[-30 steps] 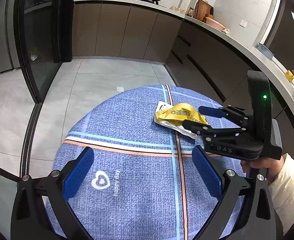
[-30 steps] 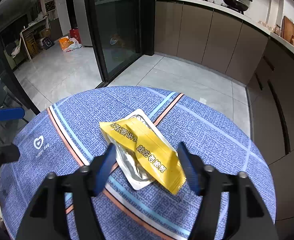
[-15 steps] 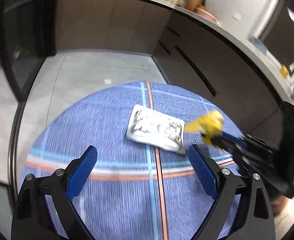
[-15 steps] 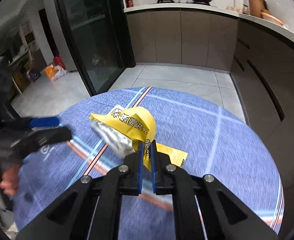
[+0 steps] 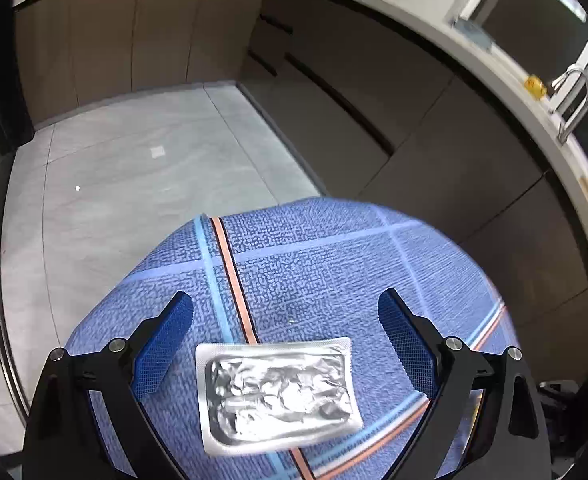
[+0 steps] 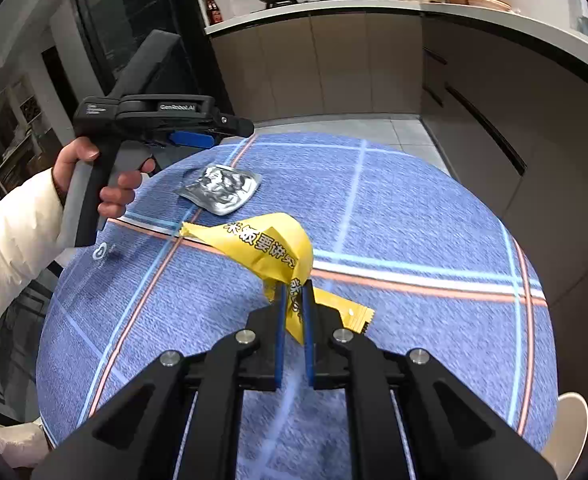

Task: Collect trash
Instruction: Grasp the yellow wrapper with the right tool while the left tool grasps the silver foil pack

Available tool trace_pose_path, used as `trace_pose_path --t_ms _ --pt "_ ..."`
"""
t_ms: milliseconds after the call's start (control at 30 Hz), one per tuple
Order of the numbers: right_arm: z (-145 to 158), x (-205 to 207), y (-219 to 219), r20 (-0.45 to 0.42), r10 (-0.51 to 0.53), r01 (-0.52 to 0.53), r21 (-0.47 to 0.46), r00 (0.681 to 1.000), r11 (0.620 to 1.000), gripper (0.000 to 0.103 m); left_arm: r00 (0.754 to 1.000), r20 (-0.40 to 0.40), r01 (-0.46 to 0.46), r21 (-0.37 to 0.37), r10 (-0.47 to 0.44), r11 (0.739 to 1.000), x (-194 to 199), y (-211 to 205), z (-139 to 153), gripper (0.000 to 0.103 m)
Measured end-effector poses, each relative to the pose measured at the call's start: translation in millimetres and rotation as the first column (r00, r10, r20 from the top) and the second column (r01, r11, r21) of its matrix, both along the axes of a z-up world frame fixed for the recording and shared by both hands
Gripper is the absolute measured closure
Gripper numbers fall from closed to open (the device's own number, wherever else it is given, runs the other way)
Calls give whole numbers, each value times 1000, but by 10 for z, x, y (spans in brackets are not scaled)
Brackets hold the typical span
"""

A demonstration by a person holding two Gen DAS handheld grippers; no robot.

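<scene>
Left wrist view: crinkled rectangular foil pouch (image 5: pixel 278 392) lies flat on woven blue table (image 5: pixel 334 264), between spread left tool (image 5: pixel 290 344) fingers, untouched. Right tool (image 6: pixel 294 300) clamps glossy yellow wrapper (image 6: pixel 266 244), beside pouch.

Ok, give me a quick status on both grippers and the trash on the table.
Right gripper shut on yellow wrapper, lifted off the table. Left gripper open over silver foil pouch, not gripping. Nothing in the way.
</scene>
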State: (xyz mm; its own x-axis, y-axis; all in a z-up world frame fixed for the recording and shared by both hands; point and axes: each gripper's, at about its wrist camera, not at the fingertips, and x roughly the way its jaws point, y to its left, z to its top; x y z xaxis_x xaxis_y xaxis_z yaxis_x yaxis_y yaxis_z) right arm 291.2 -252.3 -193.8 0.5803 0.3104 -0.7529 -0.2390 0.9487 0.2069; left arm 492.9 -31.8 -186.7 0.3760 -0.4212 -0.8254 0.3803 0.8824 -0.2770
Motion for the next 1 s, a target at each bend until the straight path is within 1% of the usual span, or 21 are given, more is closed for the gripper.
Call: trace_pose_path --t_ms 67,100,167,200,233,267,300,367,433,467,533,600,733,833,933,967,1000 --pt "-3 -18 -50 2 -12 12 9 1000 1000 93 999 -29 19 28 -18 999 14 -55 -92 13" --pt "4 -17 -66 6 -15 15 16 1000 1000 93 999 -38 25 31 -24 999 12 -71 -113 14" --pt "18 -23 -79 13 -19 19 25 1000 1000 93 998 -32 58 37 -56 998 -84 -93 -129 14" --pt "30 -18 -83 14 -19 19 32 1000 999 92 996 -46 78 34 -76 996 -134 -99 -146 14" --pt "32 -13 -75 15 -19 18 40 1000 999 92 994 -52 95 42 -92 995 -187 -104 -163 14" --pt "21 -21 -77 16 -17 17 43 1000 999 92 993 -38 110 66 -108 992 -252 -112 -162 14" --pt "17 -21 -61 17 -14 13 48 1000 999 92 990 -41 141 90 -137 986 -335 -124 -172 14" --pt "40 -43 -29 22 -6 5 57 1000 998 92 982 -53 184 90 -180 979 -504 -108 -171 14" --pt "41 -58 -21 26 -4 2 62 1000 998 91 979 -63 200 78 -196 977 -638 -85 -190 13" --pt "33 -58 -15 24 -6 5 65 1000 998 91 978 -58 204 90 -199 975 -725 -87 -197 13" --pt "8 -47 2 13 -15 14 62 1000 998 91 983 -39 185 135 -182 973 -810 -112 -218 10" --pt "-10 -42 22 7 -21 20 53 1000 998 91 992 -15 127 178 -127 976 -814 -115 -243 8" --pt "-37 -29 56 -9 -45 45 -16 999 999 89 1000 8 23 215 -25 976 -723 -110 -260 8" --pt "-64 4 42 -28 -65 64 -38 997 997 86 1000 25 -10 232 4 973 -685 -202 -260 9" --pt "-113 28 69 -36 -55 54 -50 998 997 85 998 49 -44 247 32 968 -683 -251 -274 20" --pt "-136 44 79 -39 -50 48 -54 998 997 85 997 63 -48 261 33 964 -687 -280 -276 29" --pt "-139 51 96 -41 -49 47 -54 998 997 84 997 71 -39 274 20 961 -692 -307 -271 35"
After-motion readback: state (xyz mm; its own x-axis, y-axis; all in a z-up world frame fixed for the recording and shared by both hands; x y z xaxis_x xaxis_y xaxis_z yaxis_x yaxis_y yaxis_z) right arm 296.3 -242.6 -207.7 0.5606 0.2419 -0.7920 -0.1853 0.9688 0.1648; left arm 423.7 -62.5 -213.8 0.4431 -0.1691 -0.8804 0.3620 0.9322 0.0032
